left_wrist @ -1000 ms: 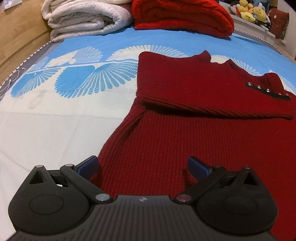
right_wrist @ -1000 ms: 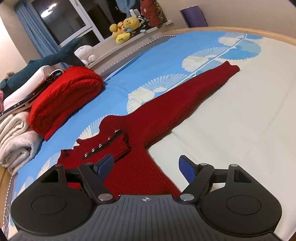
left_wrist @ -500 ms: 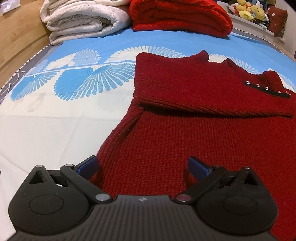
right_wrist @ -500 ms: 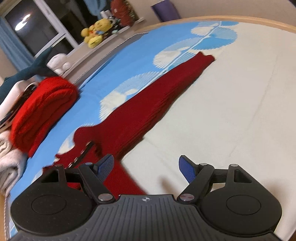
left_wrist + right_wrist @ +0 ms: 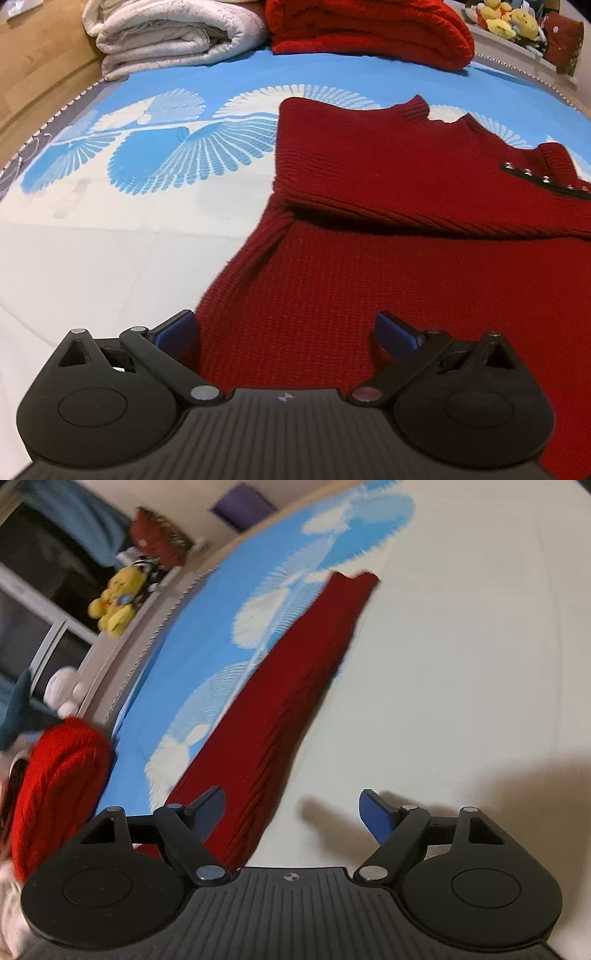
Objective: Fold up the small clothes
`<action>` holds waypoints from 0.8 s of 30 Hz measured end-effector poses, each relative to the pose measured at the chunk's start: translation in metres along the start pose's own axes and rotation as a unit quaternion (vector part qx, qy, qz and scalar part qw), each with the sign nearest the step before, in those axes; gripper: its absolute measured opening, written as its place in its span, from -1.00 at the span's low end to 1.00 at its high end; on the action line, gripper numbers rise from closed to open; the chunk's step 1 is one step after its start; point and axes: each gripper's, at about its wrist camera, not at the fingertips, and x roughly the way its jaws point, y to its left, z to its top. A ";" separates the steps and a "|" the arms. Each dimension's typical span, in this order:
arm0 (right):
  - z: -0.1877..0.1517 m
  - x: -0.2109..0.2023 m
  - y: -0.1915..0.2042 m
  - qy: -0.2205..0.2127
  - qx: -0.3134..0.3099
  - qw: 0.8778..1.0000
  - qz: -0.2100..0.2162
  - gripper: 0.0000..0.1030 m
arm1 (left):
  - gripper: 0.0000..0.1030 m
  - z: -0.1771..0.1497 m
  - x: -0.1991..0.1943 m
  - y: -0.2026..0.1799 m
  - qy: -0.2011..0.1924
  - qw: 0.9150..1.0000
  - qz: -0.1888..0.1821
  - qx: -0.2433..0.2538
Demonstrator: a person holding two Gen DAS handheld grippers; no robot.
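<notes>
The dark red sweater takes up most of the middle and right of the left wrist view, lying flat on a bed sheet that's white lower down and blue with white fan prints further up. One sleeve is already folded across the chest, making a thick ridge running across the middle right of the frame, and there's a dark strip with small metal studs at the right edge near the collar. The left gripper sits low in the frame with its blue fingers spread wide, nothing pinched; the left finger is right at the sweater's side edge and the right one hangs over the knit. Up top there's a folded white blanket in the upper left and a bright red folded knit next to it, plus some yellow plush toys in the upper right corner. The right wrist view is blurry and tilted: the other sleeve stretches out diagonally from the lower left toward the upper middle. The right gripper has its jaws opening, with only the sleeve's edge and bare sheet showing between them, nothing grabbed. A yellow plush sits on a ledge at the upper left.
</notes>
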 end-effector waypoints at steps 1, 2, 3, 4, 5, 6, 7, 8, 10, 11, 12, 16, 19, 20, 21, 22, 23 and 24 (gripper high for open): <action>0.006 0.007 -0.002 -0.001 0.008 1.000 0.010 0.61 | 0.99 0.001 0.001 0.001 0.000 1.000 0.003 0.000; 0.010 0.012 -0.001 -0.008 0.005 1.000 0.021 0.61 | 0.99 0.002 0.003 0.002 0.000 1.000 0.005 -0.001; 0.015 0.018 0.003 -0.012 -0.002 1.000 0.027 0.62 | 0.99 0.003 0.004 0.004 -0.001 1.000 0.006 -0.003; 0.019 0.024 0.006 -0.012 -0.006 0.999 0.030 0.63 | 0.99 0.004 0.005 0.005 -0.003 1.000 0.008 -0.005; 0.021 0.031 0.008 -0.015 -0.003 0.999 0.036 0.67 | 0.99 0.005 0.006 0.006 -0.004 1.000 0.009 -0.006; 0.021 0.037 0.008 -0.025 0.004 0.999 0.045 0.68 | 0.99 0.006 0.007 0.006 -0.005 1.000 0.011 -0.006; 0.019 0.041 0.007 -0.040 0.009 0.998 0.053 0.68 | 0.99 0.007 0.009 0.007 -0.005 1.000 0.013 -0.007; 0.017 0.045 0.007 -0.053 0.008 0.997 0.061 0.68 | 0.99 0.008 0.011 0.007 -0.004 1.000 0.015 -0.008; 0.015 0.052 0.014 -0.064 -0.018 0.996 0.062 0.35 | 0.99 0.009 0.014 0.008 -0.001 1.000 0.016 -0.011; 0.016 0.055 0.015 -0.058 -0.021 0.996 0.058 -0.55 | 0.99 0.010 0.016 0.008 0.000 1.000 0.016 -0.012; 0.018 0.057 0.013 -0.053 -0.008 0.997 0.053 -0.77 | 0.99 0.010 0.017 0.008 0.002 1.000 0.018 -0.013; 0.032 0.028 0.015 -0.124 0.021 0.991 0.054 -0.79 | 0.99 0.011 0.019 0.010 0.002 0.999 0.024 -0.020; 0.036 0.014 0.021 -0.142 0.030 0.989 0.040 -0.79 | 0.99 0.011 0.017 0.012 -0.001 1.000 0.022 -0.021; 0.035 0.018 0.022 -0.137 0.022 0.990 0.031 -0.79 | 0.99 0.011 0.016 0.013 -0.003 1.000 0.022 -0.021; 0.033 0.024 0.021 -0.130 0.014 0.991 0.018 -0.78 | 0.99 0.012 0.016 0.013 -0.004 1.000 0.021 -0.021; 0.031 0.032 0.017 -0.119 0.014 0.993 0.001 -0.78 | 0.99 0.011 0.015 0.014 -0.005 1.000 0.021 -0.021; 0.029 0.038 0.010 -0.105 0.024 0.994 -0.011 -0.78 | 0.99 0.011 0.014 0.013 -0.006 1.000 0.021 -0.020; 0.029 0.042 0.004 -0.095 0.040 0.994 -0.021 -0.78 | 0.99 0.011 0.013 0.013 -0.007 1.000 0.023 -0.021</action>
